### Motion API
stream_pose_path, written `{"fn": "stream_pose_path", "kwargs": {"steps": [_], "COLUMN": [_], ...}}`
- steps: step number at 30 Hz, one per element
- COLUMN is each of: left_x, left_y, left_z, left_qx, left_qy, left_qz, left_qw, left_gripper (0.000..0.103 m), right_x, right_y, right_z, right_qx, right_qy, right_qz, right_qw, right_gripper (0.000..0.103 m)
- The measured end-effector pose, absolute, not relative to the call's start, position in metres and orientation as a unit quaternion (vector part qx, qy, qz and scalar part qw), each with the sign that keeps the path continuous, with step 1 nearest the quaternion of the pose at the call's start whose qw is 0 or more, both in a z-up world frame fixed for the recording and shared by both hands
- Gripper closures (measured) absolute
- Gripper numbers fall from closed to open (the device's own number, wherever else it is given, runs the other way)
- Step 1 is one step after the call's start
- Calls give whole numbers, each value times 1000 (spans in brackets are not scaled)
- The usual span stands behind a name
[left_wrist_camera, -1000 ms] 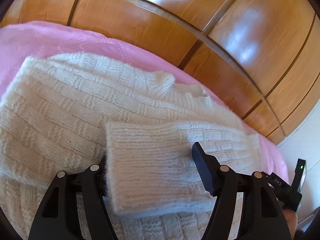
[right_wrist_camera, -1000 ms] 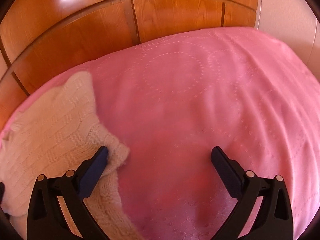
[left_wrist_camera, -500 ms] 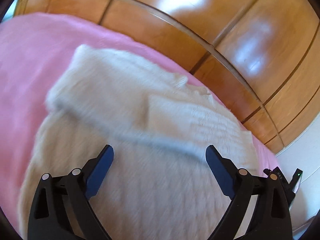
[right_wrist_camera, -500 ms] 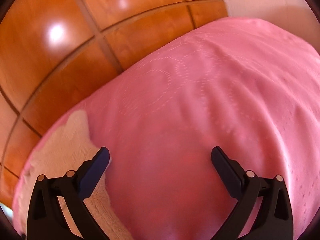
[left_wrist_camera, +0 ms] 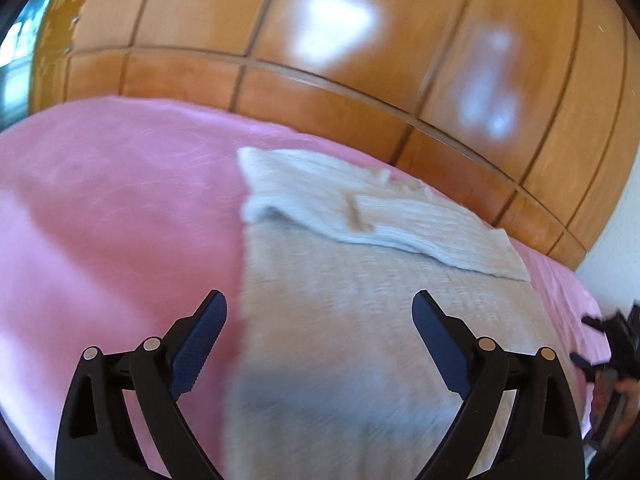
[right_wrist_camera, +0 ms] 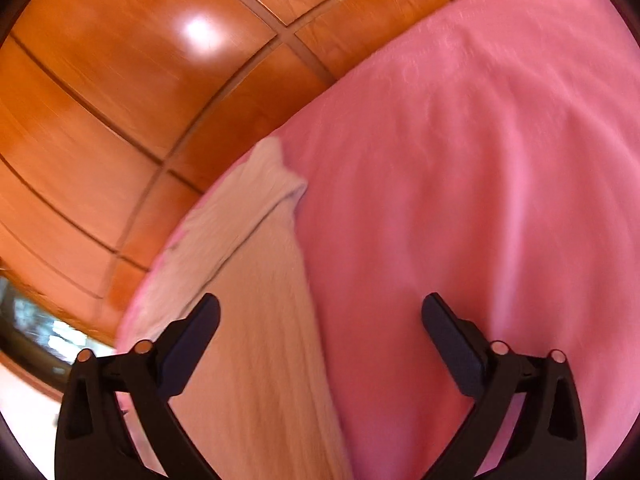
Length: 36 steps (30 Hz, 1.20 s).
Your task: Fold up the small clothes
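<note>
Cream sweater (left_wrist_camera: 360, 280) lies folded on pink bedspread (left_wrist_camera: 100, 220). Left gripper (left_wrist_camera: 320, 334) wide apart, empty. Right gripper (right_wrist_camera: 320, 330) closing, nothing gripped.

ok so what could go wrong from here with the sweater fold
1. The folded sleeve only rests loosely on the cream sweater; grabbing the body carelessly could slide it off and undo the fold.
2. The sweater lies close to the wooden headboard at the edge of the pink bedspread, so a push that way might bunch it against the wood.
3. Neither the left tool nor the right tool, whose jaws are closing, holds fabric; a bite could catch bedspread too.
</note>
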<state>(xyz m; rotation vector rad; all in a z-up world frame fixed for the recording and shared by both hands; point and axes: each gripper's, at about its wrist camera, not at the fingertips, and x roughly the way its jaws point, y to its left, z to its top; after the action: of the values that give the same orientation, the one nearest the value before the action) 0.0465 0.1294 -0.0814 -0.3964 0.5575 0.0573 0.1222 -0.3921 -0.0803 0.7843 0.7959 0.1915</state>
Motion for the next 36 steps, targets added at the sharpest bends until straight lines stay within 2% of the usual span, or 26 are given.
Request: {"fn": "stream_pose_path", "kwargs": {"steps": [2,3,4,7,9,11,19,23,24,25,26,27,28,32,36], "left_x": [33,31,28,20,11,10,-1,-6,-8,-8,-9,-11,-12,-20,-37], "left_y": [154,160,166,172,170,164,145,140,136,129,123,121,120,122,116], "left_z": [-86,-88,-91,-105,-109,-115,-130,-134,-134,-133,-132,-130,-126,-103,-66], "left_qx": [-232,-245,-256,-280,-294,-306,-323,-334,-331,-319,-306,-296,-290,-279,-270], "left_qy": [278,284,295,330,336,355,404,419,423,430,434,433,424,391,350], "left_qz": [28,26,20,-28,-69,-106,-218,-250,-258,-266,-265,-261,-252,-246,-300], "left_qw": [932,927,920,901,892,877,828,806,803,802,805,810,820,842,845], "left_gripper": [10,14,28,49,50,60,61,61,68,80,83,92,96,97,97], "right_x": [102,93,86,73,65,55,34,27,28,27,28,31,33,35,28], "right_y": [-398,-401,-402,-397,-392,-384,-364,-344,-337,-332,-328,-325,-323,-323,-333], "right_z": [-81,-82,-84,-87,-89,-92,-119,-119,-120,-118,-117,-116,-116,-113,-89], "right_qx": [384,384,384,382,375,369,408,379,373,364,355,344,337,351,382], "right_qy": [380,385,390,400,405,411,427,436,438,439,438,440,441,424,351], "right_qz": [110,118,127,165,185,213,283,308,313,315,314,310,303,304,342], "right_qw": [835,831,827,817,813,806,756,756,756,759,764,770,774,777,784], "right_gripper": [24,33,39,48,49,51,70,72,73,75,78,87,95,96,97]}}
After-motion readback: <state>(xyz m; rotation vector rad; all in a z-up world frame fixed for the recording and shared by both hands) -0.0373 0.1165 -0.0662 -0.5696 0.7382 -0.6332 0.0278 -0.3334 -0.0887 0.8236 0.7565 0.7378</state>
